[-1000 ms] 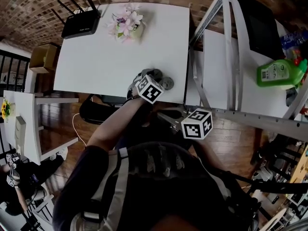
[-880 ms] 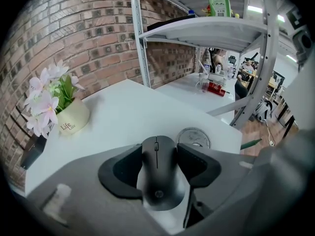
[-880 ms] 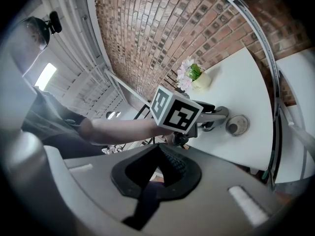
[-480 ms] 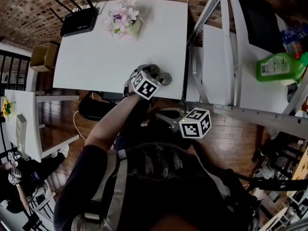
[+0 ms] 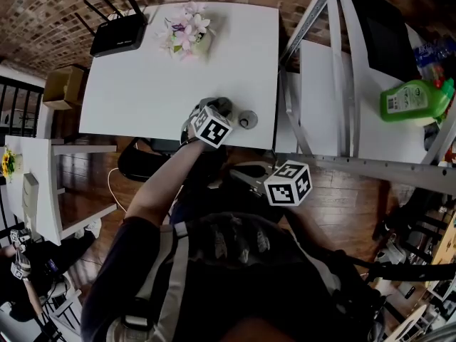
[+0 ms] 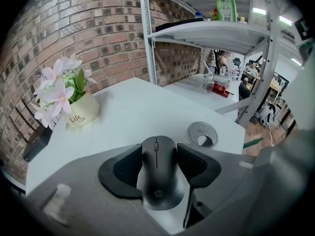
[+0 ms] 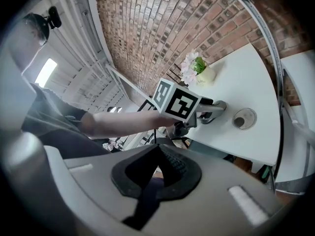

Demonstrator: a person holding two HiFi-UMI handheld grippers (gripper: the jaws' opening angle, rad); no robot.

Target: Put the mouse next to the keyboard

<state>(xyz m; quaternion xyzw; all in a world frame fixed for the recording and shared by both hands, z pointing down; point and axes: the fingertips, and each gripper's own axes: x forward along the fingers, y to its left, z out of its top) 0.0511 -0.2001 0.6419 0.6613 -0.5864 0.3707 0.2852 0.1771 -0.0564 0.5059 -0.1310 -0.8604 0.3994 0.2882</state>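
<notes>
Broad white table (image 5: 142, 84) first, bare through the middle: plenty of room for setting something down. To its right, a metal shelving rack (image 5: 335, 63) with a green detergent bottle (image 5: 413, 102) on a shelf, well apart from the work. At the far corner, a black router (image 5: 117, 34), antennas up, and near it a pot of pink flowers (image 5: 187, 34), pushed back toward the brick wall and out of the way. No keyboard in any view, so no telling yet where the mouse belongs.

Near the front edge, left gripper (image 6: 157, 154) angled down over the table. Pads clamped on both flanks of a black HP mouse (image 6: 158, 181), probably to keep it level for a flat landing. Cannot tell whether resting on the tabletop or just above it.

Right gripper (image 7: 157, 173) held back off the table edge, jaws closed together on nothing, likely parked to leave room.

Smallest, a round cable grommet (image 6: 202, 134) in the tabletop just ahead and right of the mouse.
</notes>
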